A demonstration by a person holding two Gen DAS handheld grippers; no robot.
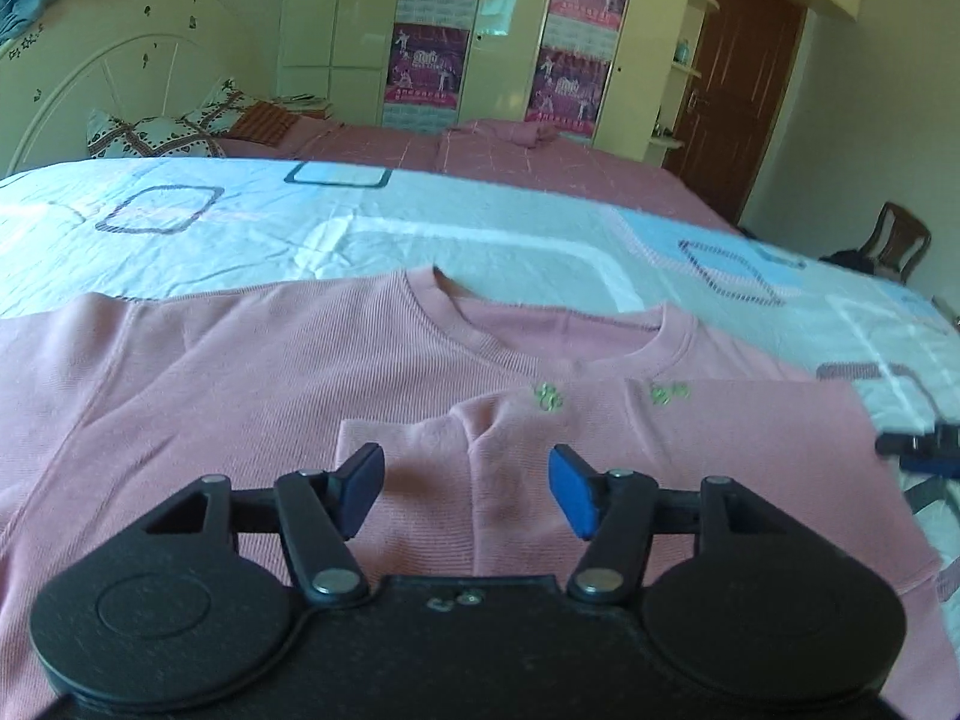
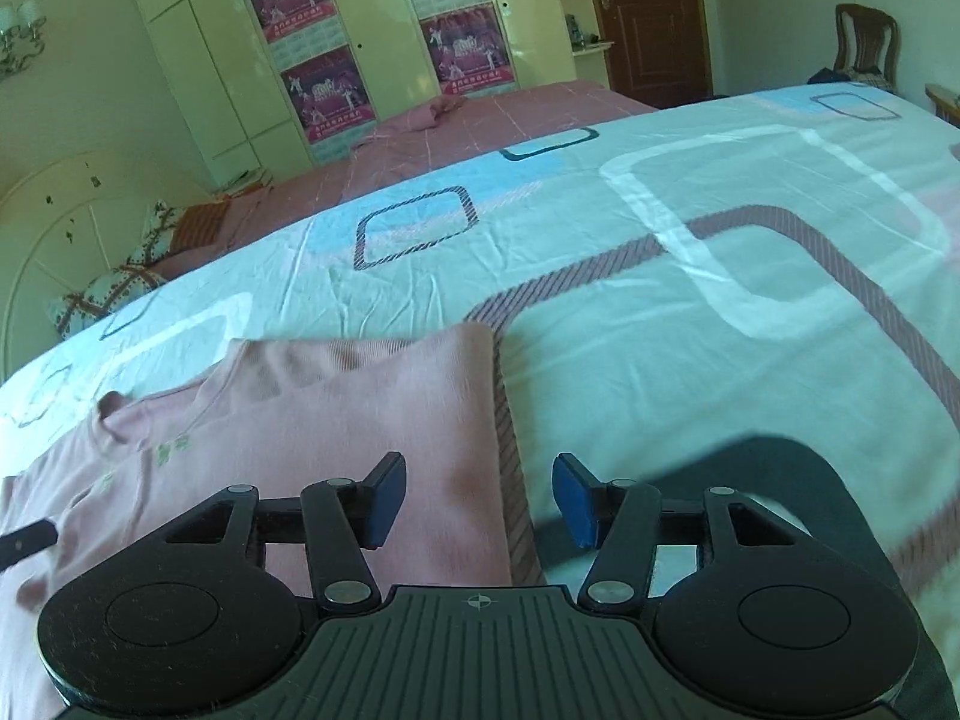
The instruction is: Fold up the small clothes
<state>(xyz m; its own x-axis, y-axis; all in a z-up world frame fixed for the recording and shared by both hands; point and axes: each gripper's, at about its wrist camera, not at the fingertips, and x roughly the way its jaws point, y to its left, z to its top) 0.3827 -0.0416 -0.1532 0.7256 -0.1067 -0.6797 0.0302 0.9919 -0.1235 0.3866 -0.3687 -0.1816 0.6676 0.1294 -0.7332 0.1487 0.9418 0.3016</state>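
On the bed (image 1: 252,252) we have the pink top (image 1: 240,372), right side folded in. Left gripper (image 1: 467,489) and right gripper (image 2: 479,498) both gape, empty. It looks light, limp knit; we'd pinch doubled edges or the sleeve cuff.

The left gripper's body (image 1: 468,630) is hiding the pink sweater's (image 1: 240,372) hem, the frame edge is cutting off its left sleeve, and the green embroidery (image 1: 549,397) is blurring beyond reading.
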